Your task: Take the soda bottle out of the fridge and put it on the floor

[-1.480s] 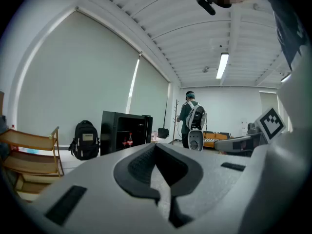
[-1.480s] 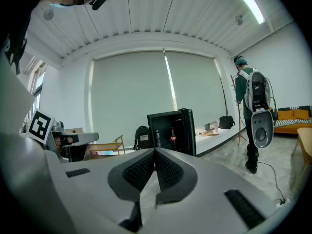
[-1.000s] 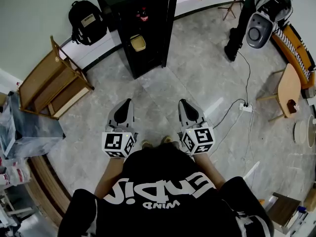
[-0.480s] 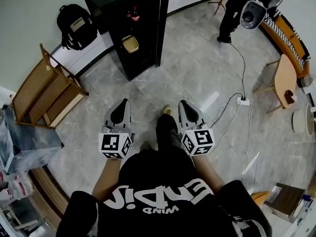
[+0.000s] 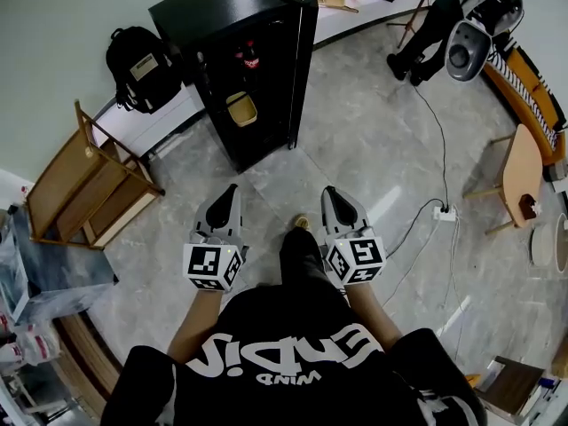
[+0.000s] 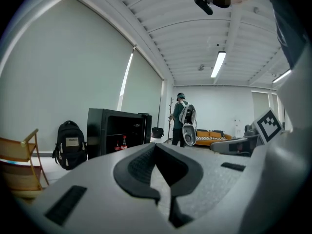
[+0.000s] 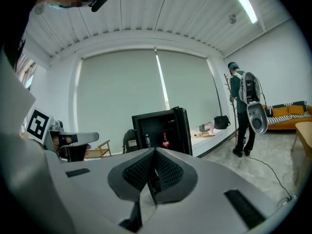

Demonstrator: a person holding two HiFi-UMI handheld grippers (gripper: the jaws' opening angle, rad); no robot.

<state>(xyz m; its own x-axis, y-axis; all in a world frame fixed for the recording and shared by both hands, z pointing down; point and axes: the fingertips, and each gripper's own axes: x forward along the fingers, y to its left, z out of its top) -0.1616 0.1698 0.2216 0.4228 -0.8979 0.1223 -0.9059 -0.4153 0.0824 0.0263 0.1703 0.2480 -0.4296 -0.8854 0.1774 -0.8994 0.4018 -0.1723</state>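
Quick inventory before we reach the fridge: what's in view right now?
fridge: one, black, door open, ahead by the wall
soda bottle: at least one, red label, upper fridge shelf
container: one, yellow, lower fridge shelf
backpack: one, black, left of the fridge
wooden chairs: two, light, far left and far right
power strip: one, white, floor at right
bystander: one, dark clothes, top right
left claw: shut, empty
right claw: shut, empty
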